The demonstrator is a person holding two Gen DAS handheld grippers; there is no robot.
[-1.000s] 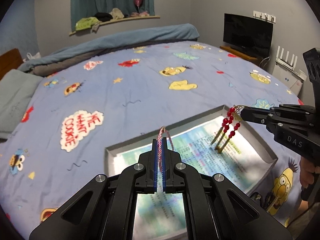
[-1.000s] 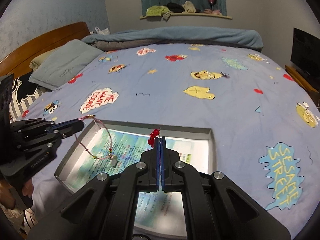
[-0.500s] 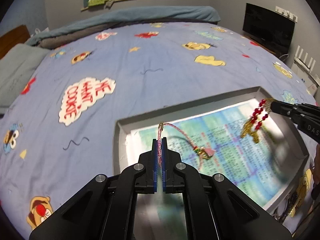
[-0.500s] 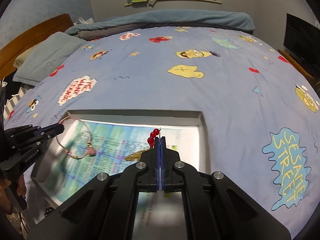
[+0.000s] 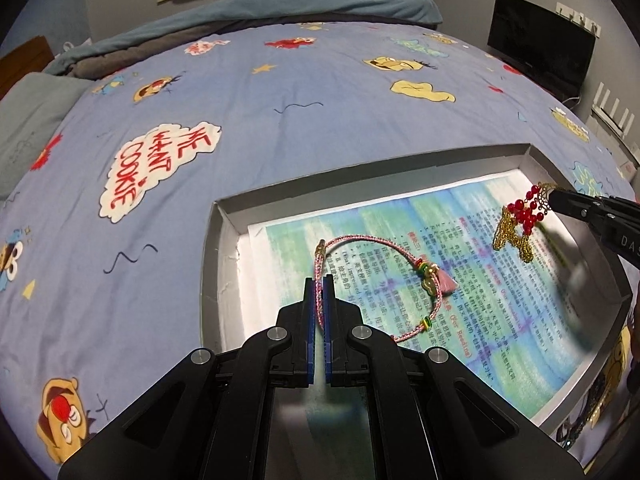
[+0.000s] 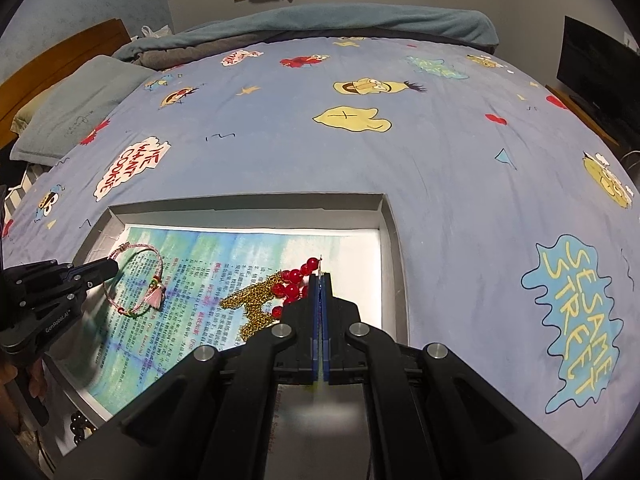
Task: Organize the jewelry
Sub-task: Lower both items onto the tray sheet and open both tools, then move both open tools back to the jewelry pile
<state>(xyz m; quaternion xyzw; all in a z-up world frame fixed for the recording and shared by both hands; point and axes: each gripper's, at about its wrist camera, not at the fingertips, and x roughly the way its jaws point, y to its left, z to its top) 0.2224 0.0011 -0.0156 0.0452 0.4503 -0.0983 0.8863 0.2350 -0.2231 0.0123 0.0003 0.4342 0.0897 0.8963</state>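
Pink bracelet (image 5: pixel 362 280): a braided pink cord loop with small green and red beads and a pink tassel (image 5: pixel 445 285). It lies on the printed sheet inside the tray, towards the tray's left wall; one stretch of the cord runs up between my left fingertips.
Left gripper (image 5: pixel 319 284): I hold it low over the tray's left half. The jaws are narrowed to a slim gap with the pink cord between the blue pads (image 5: pixel 309 320); I cannot tell whether the pads press on the cord or only flank it.
Red bead piece (image 6: pixel 294 284): a cluster of round red beads with gold chain tassels (image 6: pixel 256 304). The chains trail onto the sheet in the tray's right half; the upper end of the bead string runs into my right fingertips.
Right gripper (image 6: pixel 320 280): pads pressed together, gripping the top of the red bead piece, just above the tray's right half.
Spacing: the two pieces lie well apart within the tray, bracelet left, beads right.
Tray (image 5: pixel 224 216): shallow grey box with low walls, resting on the bedspread.
Printed sheet (image 5: pixel 460 320): green-blue page of text covering the tray floor.
Bedspread (image 5: pixel 280 140): blue cartoon print surrounding the tray on all visible sides.
Pillow (image 6: pixel 76 108): grey, well beyond the tray's left side.
Television (image 5: pixel 540 60): dark screen, far beyond the tray's right side.
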